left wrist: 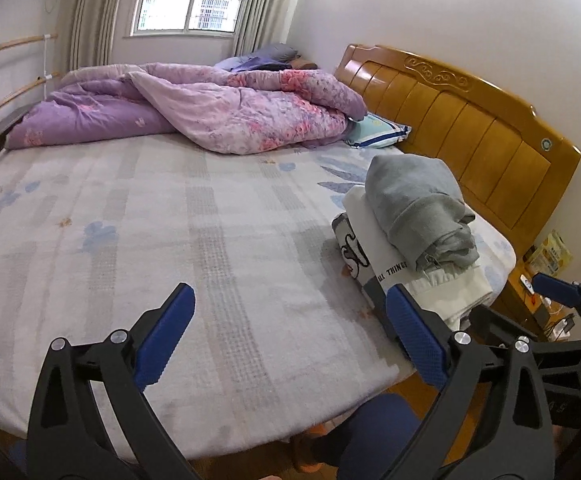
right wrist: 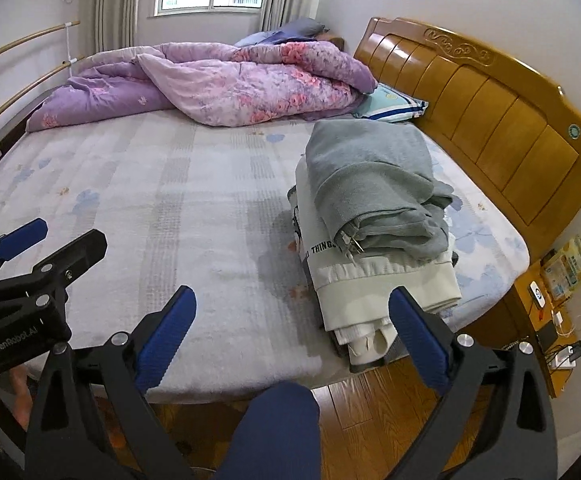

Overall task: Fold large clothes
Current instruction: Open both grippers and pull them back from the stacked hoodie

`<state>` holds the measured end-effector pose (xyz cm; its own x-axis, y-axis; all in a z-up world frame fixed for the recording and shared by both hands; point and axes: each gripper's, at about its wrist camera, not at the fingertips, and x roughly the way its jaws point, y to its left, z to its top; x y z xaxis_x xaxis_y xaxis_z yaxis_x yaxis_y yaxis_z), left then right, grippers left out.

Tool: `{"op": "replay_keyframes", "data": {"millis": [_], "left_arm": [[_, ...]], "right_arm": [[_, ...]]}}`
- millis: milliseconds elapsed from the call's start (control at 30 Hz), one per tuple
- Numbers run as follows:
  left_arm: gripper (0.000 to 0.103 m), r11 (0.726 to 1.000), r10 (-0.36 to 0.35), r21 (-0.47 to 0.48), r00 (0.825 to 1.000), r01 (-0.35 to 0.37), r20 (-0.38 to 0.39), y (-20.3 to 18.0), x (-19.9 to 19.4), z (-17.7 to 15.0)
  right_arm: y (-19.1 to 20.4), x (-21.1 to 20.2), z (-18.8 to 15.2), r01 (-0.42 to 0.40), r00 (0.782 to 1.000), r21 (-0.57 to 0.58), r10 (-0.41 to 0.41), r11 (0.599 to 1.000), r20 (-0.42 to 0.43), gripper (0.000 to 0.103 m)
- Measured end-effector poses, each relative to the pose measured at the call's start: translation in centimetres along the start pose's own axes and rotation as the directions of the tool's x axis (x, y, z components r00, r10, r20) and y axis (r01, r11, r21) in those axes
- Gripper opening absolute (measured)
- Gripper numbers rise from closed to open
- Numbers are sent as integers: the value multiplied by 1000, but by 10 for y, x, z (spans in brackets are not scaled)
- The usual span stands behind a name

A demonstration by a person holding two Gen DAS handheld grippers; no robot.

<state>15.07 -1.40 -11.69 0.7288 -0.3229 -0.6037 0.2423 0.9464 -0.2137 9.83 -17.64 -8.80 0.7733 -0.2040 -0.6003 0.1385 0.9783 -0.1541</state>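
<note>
Grey cloth lies on top: the folded grey garment [right wrist: 374,188] rests on a folded white garment [right wrist: 386,284], and this stack sits on the bed [right wrist: 170,208] near the wooden headboard [right wrist: 490,120], at the right end of the near edge. Both your grippers hang over that near edge with jaws wide and nothing between them. From the right gripper [right wrist: 292,334] the stack is just ahead and a little to the right, and its long axis runs away from you, toward the pillow [right wrist: 394,106]. From the left gripper [left wrist: 290,334] the same stack is further right, so your right hand is the nearer one. The right view shows the layered hems of the stack and the floor [right wrist: 370,400] below it; the left view hides these behind its own finger. I see no unfolded large garment; only the purple quilt [left wrist: 210,112] lies loose at the far side.
</note>
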Motion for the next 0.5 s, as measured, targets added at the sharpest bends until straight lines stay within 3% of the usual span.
{"op": "replay_keyframes", "data": {"millis": [233, 500], "left_arm": [[97, 997, 76, 17, 995, -77, 66, -10, -46, -10], [97, 986, 161, 30, 975, -167, 152, -25, -94, -18]], "right_arm": [[3, -31, -11, -27, 998, 1, 27, 1000, 52, 94], [1, -65, -18, -87, 989, -8, 88, 996, 119, 94]]}}
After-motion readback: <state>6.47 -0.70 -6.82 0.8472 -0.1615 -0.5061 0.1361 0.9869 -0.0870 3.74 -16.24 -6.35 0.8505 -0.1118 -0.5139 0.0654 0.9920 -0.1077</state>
